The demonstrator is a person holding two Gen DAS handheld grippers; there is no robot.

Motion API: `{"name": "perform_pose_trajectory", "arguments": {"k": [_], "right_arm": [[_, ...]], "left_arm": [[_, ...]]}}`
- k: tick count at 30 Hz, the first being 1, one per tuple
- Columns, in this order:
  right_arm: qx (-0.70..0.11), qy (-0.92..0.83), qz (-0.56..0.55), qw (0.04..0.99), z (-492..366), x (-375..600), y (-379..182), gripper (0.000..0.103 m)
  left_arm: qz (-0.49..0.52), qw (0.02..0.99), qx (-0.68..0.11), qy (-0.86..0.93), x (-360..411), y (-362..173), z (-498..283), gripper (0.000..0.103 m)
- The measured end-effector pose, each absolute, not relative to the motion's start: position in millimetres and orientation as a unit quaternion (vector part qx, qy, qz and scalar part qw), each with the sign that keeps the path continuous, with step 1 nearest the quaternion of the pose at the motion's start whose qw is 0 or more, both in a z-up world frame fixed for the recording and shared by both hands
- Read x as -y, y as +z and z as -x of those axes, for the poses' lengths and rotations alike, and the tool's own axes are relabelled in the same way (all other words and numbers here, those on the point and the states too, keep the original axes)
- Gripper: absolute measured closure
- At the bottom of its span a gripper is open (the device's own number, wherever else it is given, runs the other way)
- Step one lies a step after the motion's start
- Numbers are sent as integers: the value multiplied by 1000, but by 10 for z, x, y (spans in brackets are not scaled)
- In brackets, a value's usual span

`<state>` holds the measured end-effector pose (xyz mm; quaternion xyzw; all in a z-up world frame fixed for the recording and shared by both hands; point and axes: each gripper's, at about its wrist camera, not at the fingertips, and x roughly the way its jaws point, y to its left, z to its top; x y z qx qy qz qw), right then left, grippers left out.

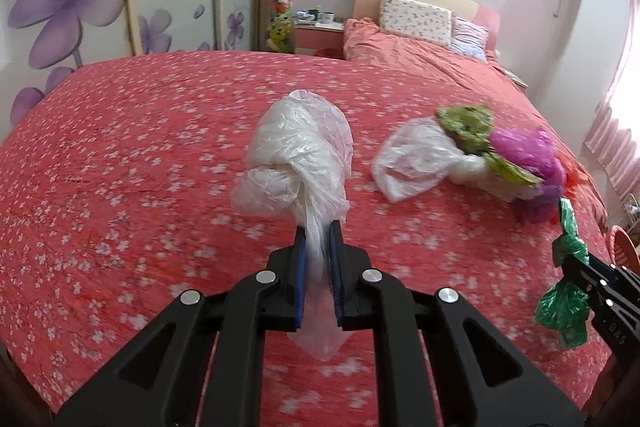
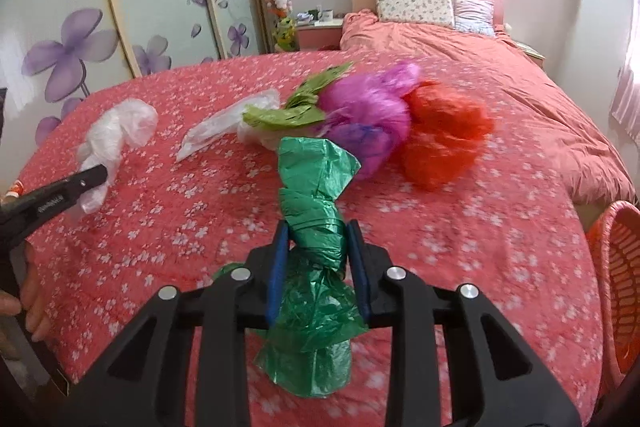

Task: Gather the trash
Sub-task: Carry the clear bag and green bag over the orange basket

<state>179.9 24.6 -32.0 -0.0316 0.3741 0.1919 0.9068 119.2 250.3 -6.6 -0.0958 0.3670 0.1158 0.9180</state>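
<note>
Both grippers loaded, carry-to-bin step.

Left gripper (image 1: 318,247) is clenched on a knotted clear plastic bag (image 1: 296,159), held up off the bedspread (image 1: 120,187). Right gripper (image 2: 318,247) is clamped on a knotted green plastic bag (image 2: 316,187). Clear, purple (image 2: 368,115) and red (image 2: 444,135) bags lie mid-bed. Next, I'd guess: swing both to the red basket (image 2: 616,267) at right, release.

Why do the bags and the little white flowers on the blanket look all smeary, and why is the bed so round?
Left wrist view: the white bag in the left gripper and the bedspread flowers are streaked by motion blur; window glare whitens the right edge. Right wrist view: the purple bag and red bag smear, the green bag in the right gripper looks sharper; the fisheye lens bends the bed round.
</note>
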Motion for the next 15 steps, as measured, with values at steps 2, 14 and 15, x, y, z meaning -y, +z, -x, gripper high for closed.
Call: {"name": "perform_pose_trajectory", "arguments": {"k": [2, 14, 15], "right_arm": [[-368, 185, 26, 911, -1762, -132, -263, 74], [-335, 127, -9, 934, -1610, 577, -54, 74], [-333, 123, -10, 935, -1593, 624, -46, 74]], "left_arm": [[93, 920, -366, 105, -2395, -37, -1196, 92], [65, 934, -349, 37, -1686, 168, -1235, 92], [62, 935, -348, 30, -1624, 183, -1242, 92]]}}
